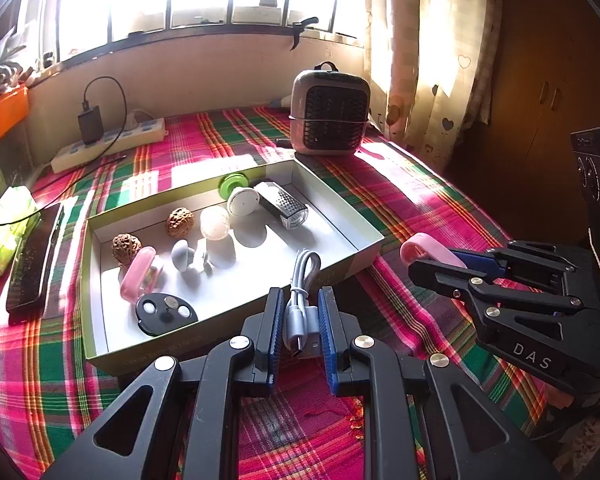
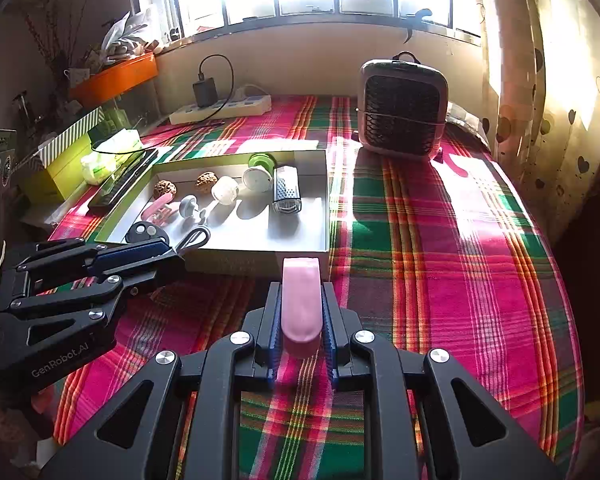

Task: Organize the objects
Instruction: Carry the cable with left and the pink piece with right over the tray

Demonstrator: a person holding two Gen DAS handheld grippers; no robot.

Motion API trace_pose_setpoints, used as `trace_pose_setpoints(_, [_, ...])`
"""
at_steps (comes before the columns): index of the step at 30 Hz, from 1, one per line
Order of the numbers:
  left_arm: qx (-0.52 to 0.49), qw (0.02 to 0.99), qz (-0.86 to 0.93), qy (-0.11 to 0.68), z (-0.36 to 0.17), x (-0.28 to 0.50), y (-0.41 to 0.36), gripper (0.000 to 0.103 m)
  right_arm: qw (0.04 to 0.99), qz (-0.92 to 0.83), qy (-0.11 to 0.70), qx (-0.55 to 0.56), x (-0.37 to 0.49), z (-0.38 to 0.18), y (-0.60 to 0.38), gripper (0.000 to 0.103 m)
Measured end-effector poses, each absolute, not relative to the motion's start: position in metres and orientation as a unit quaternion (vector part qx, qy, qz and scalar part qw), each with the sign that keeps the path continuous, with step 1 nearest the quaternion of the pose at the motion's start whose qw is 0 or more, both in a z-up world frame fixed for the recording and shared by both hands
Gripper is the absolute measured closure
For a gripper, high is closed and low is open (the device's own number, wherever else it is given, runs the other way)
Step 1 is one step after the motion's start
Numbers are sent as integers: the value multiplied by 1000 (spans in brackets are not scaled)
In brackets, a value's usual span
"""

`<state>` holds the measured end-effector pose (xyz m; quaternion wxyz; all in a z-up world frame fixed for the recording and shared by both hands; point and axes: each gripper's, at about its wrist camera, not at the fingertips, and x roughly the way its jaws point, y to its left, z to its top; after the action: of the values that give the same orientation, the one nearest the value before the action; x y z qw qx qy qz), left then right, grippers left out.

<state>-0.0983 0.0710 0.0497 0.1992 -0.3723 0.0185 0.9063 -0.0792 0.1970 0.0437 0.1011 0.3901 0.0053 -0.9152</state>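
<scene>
My left gripper (image 1: 300, 300) is shut on a coiled grey USB cable (image 1: 302, 292), held over the near edge of the shallow box (image 1: 364, 220). The box holds two walnuts (image 1: 180, 222), a white ball (image 1: 215, 222), a pink clip (image 1: 137, 274), a black disc (image 1: 166, 314), a green reel (image 1: 233, 185), a white round case (image 1: 243, 201) and a bike light (image 1: 284, 204). My right gripper (image 2: 301, 300) is shut on a pink case (image 2: 301, 300), just in front of the box's near wall (image 2: 260, 262). The right gripper also shows in the left wrist view (image 1: 428, 258), and the left gripper in the right wrist view (image 2: 172, 250).
A small heater (image 2: 402, 108) stands at the back right of the plaid cloth (image 2: 440, 260). A power strip with a charger (image 2: 220, 106) lies at the back. A black remote (image 1: 34, 260) and a tissue pack (image 1: 6, 228) lie left of the box. Curtains (image 2: 540, 60) hang on the right.
</scene>
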Motion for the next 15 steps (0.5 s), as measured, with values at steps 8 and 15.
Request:
trace_pose_setpoints(8, [-370, 180, 911, 6, 53, -114, 55, 87, 116, -914, 10, 388, -98, 51, 184, 84])
trace_pose_setpoints(15, [-376, 166, 912, -5, 49, -134, 45, 87, 130, -909, 24, 394, -123, 49, 168, 84])
